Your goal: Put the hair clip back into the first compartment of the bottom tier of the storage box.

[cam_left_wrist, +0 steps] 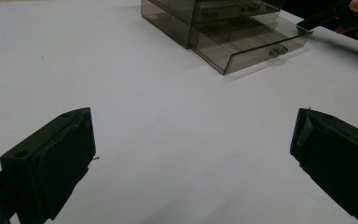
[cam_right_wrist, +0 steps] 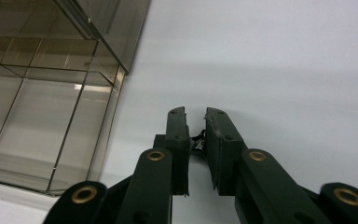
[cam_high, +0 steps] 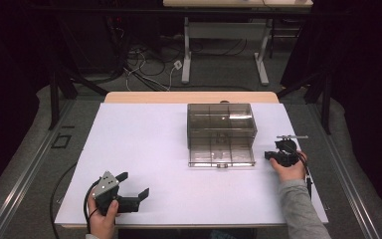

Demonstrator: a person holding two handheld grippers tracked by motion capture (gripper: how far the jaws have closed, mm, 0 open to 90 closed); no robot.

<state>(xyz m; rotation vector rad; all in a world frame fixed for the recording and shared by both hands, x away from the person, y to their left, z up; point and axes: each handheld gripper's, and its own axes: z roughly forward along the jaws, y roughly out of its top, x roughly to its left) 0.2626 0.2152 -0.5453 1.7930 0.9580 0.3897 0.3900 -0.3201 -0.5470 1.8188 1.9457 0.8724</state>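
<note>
High view: a smoked-plastic box (cam_high: 221,119) sat toward the far edge of the white worktop (cam_high: 144,139), a little right of centre, with its lower drawer (cam_high: 221,153) pulled out toward the person, apparently so that the divided tray could be reached from above. The right gripper (cam_high: 271,156) lay low near the worktop's right edge, just beside the drawer's front right corner and pointing at it, a spot that suited working the drawer. The left gripper (cam_high: 135,184) rested near the front left corner, well apart from the box, jaws spread and empty, seemingly parked out of the way

Left gripper view: the left gripper (cam_left_wrist: 193,154) looked across bare worktop between its two widely parted jaws, with nothing between them. The box (cam_left_wrist: 191,18) stood far off at the top, its drawer (cam_left_wrist: 251,46) drawn out with a small pull on its front, and the right gripper (cam_left_wrist: 317,18) reached in beside the drawer's end

Right gripper view: the right gripper (cam_right_wrist: 196,116) hovered close over the worktop with its jaws drawn nearly together, only a thin gap left between the pads. A small dark speck sat in that gap, too small to name; it could not be told whether anything was pinched. The drawer (cam_right_wrist: 51,116) lay just to the left of the jaws, apart from them, its compartments looking empty, under the overhanging box (cam_right_wrist: 107,28)
</note>
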